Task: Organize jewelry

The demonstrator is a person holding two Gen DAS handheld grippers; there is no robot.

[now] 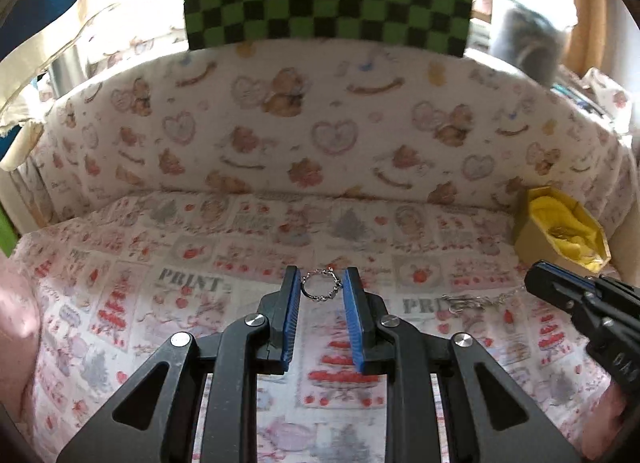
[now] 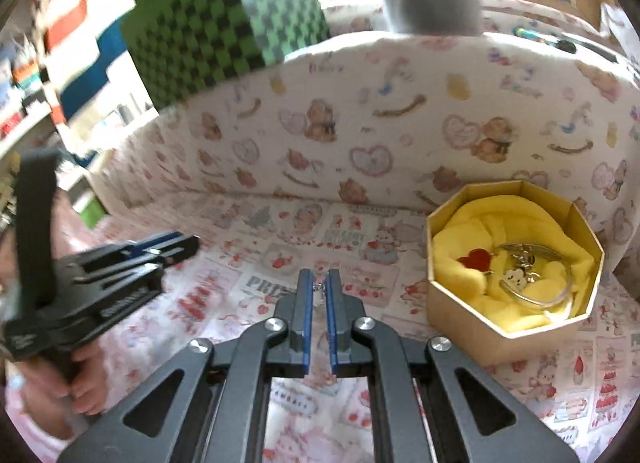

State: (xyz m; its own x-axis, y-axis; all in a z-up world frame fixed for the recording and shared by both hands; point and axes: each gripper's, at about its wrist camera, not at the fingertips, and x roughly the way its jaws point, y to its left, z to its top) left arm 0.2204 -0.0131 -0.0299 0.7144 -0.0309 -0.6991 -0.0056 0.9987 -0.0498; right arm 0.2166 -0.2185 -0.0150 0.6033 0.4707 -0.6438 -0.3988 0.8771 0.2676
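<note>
1. Left wrist view: your left gripper (image 1: pixel 321 277) is partly spread, and a small silver ring (image 1: pixel 319 288) with a chain-like edge lies on the printed cloth (image 1: pixel 120 283) of the worktop between its blue pads (image 1: pixel 293 315). Whether the fingertips touch the ring, you cannot tell.
2. In the same view, your right gripper (image 1: pixel 538 277) comes in from the right edge, with its tip just above a silver chain (image 1: pixel 480 300) that lies on the cloth, well to the right of the ring.
3. At far right an open octagonal box (image 1: pixel 532 239) with yellow lining stands against the padded bear-print wall (image 1: pixel 320 115).
4. Right wrist view: your right gripper (image 2: pixel 319 279) is narrowed to a slim gap, and a bit of silver chain (image 2: pixel 319 286) shows between its tips; it is too small to tell if the pads press on it.
5. Your left gripper (image 2: pixel 188 243) lies to the left, seen side-on and blurred.
6. The octagonal box (image 2: pixel 460 327) stands to the right. On its yellow lining rest a red heart charm (image 2: pixel 476 259), a small white figure charm (image 2: pixel 516 278) and a clear curved band (image 2: pixel 560 299).
</note>
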